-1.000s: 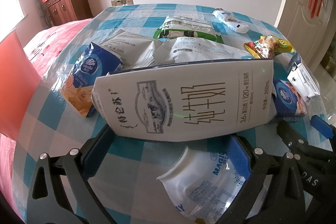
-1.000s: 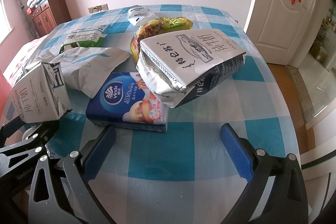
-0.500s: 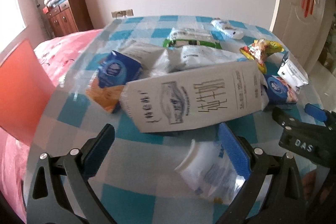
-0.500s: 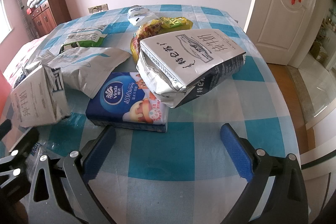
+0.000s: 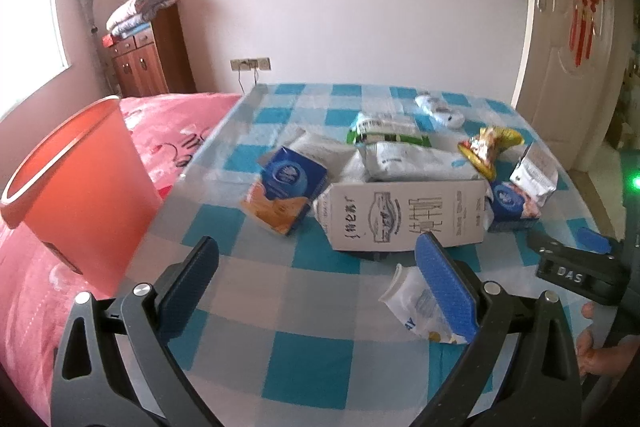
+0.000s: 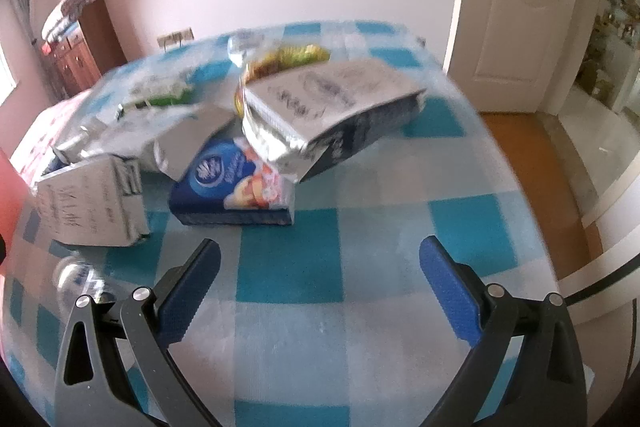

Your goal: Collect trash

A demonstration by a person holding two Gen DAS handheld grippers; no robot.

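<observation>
Trash (image 5: 404,219) litters the checked table (image 5: 312,355): from left, an orange bin (image 5: 80,187) stands off the table's left edge; then a blue pack (image 5: 286,193), a white carton (image 5: 404,219) on its side mid-table, and a clear wrapper (image 5: 416,307) nearer the front edge. The left gripper (image 5: 318,287) hangs spread and empty, carton just beyond its fingertips, wrapper partly behind its right finger (image 5: 446,287). The right gripper (image 6: 320,283), blurred, is also spread wide over bare cloth, a tissue pack (image 6: 236,187) and silver bag (image 6: 320,115) lying ahead of it.
</observation>
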